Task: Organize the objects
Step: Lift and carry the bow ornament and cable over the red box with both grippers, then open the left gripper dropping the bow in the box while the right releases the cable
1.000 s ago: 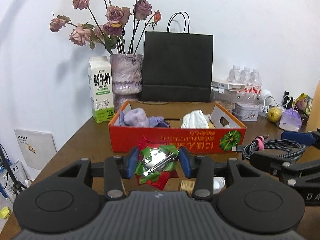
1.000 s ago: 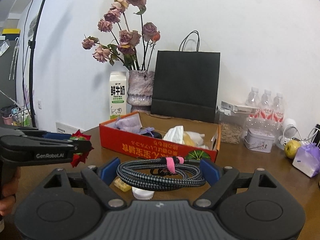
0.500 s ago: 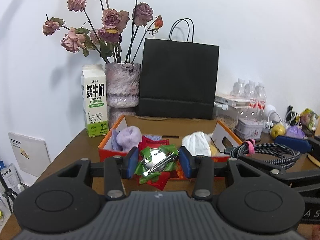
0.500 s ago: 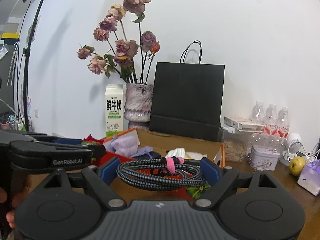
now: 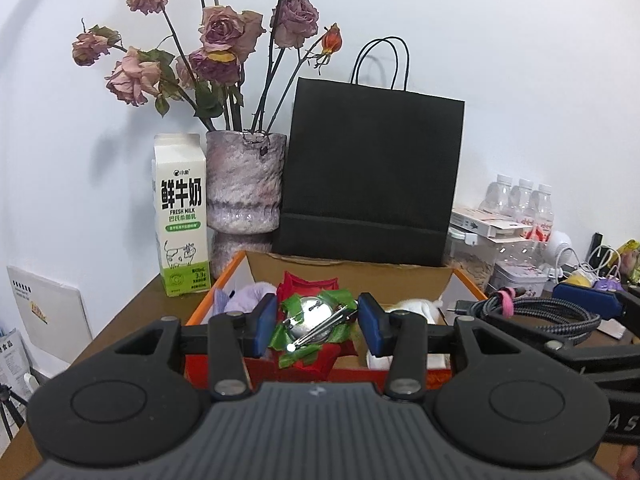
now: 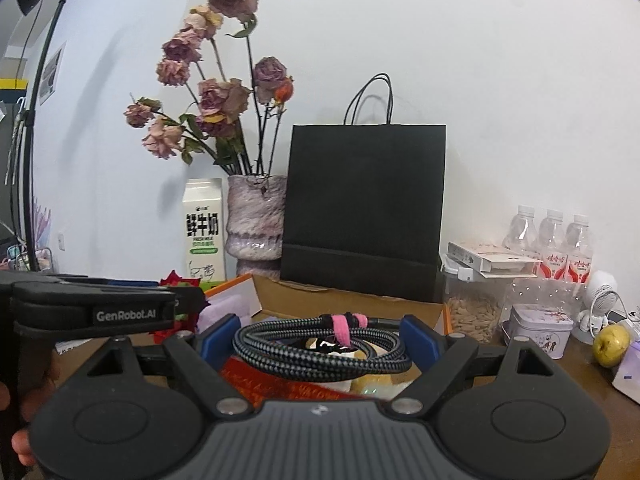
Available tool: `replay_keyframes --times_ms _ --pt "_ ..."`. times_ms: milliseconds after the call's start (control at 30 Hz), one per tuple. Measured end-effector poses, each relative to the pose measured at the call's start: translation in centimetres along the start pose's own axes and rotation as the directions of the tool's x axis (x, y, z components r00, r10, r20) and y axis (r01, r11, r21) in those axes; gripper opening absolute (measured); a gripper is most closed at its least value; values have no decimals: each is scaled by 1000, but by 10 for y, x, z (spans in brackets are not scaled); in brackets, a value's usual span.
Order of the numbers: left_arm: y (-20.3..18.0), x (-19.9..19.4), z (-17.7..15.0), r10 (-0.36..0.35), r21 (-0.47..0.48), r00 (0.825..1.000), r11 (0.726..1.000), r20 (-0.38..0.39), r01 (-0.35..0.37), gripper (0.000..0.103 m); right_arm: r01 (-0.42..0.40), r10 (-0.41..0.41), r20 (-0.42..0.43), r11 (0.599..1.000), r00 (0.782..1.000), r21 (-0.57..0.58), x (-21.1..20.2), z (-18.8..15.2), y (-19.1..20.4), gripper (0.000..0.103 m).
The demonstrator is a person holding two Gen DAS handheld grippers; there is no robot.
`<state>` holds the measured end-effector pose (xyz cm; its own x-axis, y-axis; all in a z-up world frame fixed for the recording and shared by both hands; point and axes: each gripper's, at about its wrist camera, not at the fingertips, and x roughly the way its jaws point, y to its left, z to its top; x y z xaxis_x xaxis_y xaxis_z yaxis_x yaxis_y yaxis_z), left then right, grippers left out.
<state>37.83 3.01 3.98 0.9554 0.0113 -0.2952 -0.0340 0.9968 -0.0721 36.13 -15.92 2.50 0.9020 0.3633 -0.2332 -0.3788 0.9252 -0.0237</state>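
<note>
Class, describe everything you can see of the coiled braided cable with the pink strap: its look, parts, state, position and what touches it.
The coiled braided cable is dark, with a woven grey-and-black sheath that looks like fabric. It is wound into several flat loops, bound at the top by a pink strap. A plug end pokes out of the coil in the left wrist view. It lies roughly level between the blue pads of the right gripper, which press on its two sides, and it hangs above the orange cardboard box.
</note>
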Motion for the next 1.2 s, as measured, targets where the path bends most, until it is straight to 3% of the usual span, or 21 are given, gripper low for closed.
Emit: replay_keyframes --times_ms 1067,1133,1200 --pt "14 115 32 57 15 998 998 40 -57 45 36 -37 19 999 999 7 117 20 -25 86" --pt "16 117 31 55 9 998 998 40 -55 50 25 -25 3 1000 1000 9 121 19 -26 87" --pt "18 117 30 61 0 997 998 45 -61 75 18 -18 -10 1000 1000 14 123 16 -26 95"
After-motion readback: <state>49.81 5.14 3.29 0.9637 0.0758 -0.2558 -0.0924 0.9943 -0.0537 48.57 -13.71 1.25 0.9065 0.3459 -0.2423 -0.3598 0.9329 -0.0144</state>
